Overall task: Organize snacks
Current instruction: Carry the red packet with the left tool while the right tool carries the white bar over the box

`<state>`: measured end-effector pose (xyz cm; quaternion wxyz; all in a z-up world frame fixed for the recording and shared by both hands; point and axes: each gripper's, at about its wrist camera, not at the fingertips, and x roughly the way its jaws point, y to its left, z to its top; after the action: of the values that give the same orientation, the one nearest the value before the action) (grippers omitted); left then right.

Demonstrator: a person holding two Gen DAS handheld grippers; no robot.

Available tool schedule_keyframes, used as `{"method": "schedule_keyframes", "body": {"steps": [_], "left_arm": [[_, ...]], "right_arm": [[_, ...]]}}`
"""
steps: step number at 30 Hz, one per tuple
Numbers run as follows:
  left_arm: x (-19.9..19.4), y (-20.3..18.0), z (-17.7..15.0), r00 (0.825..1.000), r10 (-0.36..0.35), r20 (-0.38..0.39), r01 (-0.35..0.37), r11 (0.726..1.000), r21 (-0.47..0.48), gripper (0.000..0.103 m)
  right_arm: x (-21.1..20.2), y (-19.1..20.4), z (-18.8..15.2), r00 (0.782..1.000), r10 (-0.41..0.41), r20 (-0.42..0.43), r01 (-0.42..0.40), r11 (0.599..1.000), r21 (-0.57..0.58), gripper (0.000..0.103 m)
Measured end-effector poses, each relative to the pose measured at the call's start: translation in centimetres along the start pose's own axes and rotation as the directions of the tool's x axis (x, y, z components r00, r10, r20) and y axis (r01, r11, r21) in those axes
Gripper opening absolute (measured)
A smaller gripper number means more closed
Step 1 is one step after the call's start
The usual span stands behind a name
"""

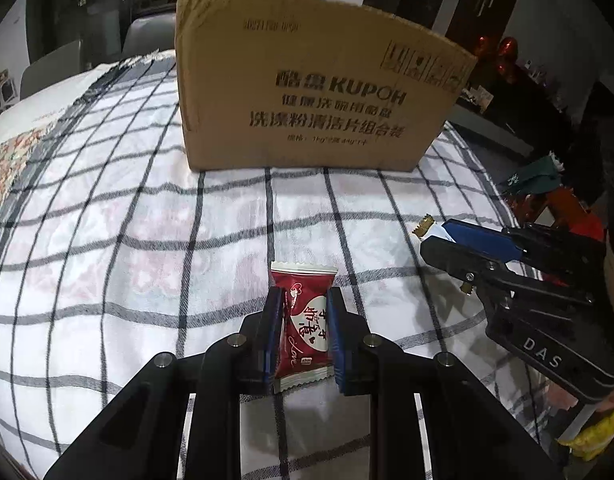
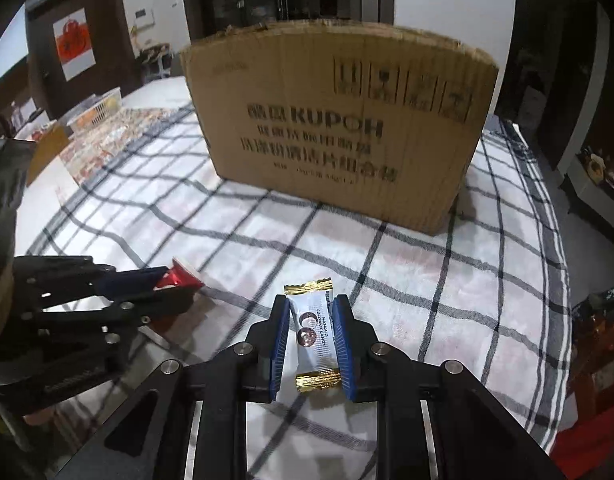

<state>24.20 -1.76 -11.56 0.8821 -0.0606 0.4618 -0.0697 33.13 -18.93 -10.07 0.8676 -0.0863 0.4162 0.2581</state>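
My left gripper point(image 1: 303, 300) is shut on a red snack packet point(image 1: 305, 328) with a white heart label, held just above the checked cloth. My right gripper point(image 2: 311, 306) is shut on a white snack packet with gold ends point(image 2: 314, 336). Each gripper shows in the other's view: the right one point(image 1: 439, 240) with its white packet point(image 1: 429, 230) at the right, the left one point(image 2: 175, 284) with its red packet point(image 2: 183, 276) at the left. A brown KUPOH cardboard box point(image 1: 307, 88) stands upright on the table beyond both; it also shows in the right wrist view point(image 2: 347, 128).
A white cloth with a dark check point(image 1: 127, 220) covers the table. A patterned mat point(image 2: 107, 136) and a plastic basket point(image 2: 95, 112) lie at the far left. Red and green items point(image 1: 547, 188) sit off the table's right edge.
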Motion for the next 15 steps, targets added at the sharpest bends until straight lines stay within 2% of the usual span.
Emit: {"method": "schedule_keyframes", "body": {"steps": [8, 15], "left_arm": [[-3.1, -0.5, 1.1, 0.997, -0.007, 0.079, 0.004, 0.999, 0.044, 0.022], [-5.9, -0.8, 2.3, 0.989, -0.021, 0.148, 0.010, 0.997, 0.076, 0.022]], "right_arm": [[-2.9, 0.7, 0.8, 0.997, -0.007, 0.080, 0.004, 0.999, 0.039, 0.024], [-5.9, 1.0, 1.9, 0.982, -0.057, 0.178, 0.042, 0.995, 0.091, 0.024]]}}
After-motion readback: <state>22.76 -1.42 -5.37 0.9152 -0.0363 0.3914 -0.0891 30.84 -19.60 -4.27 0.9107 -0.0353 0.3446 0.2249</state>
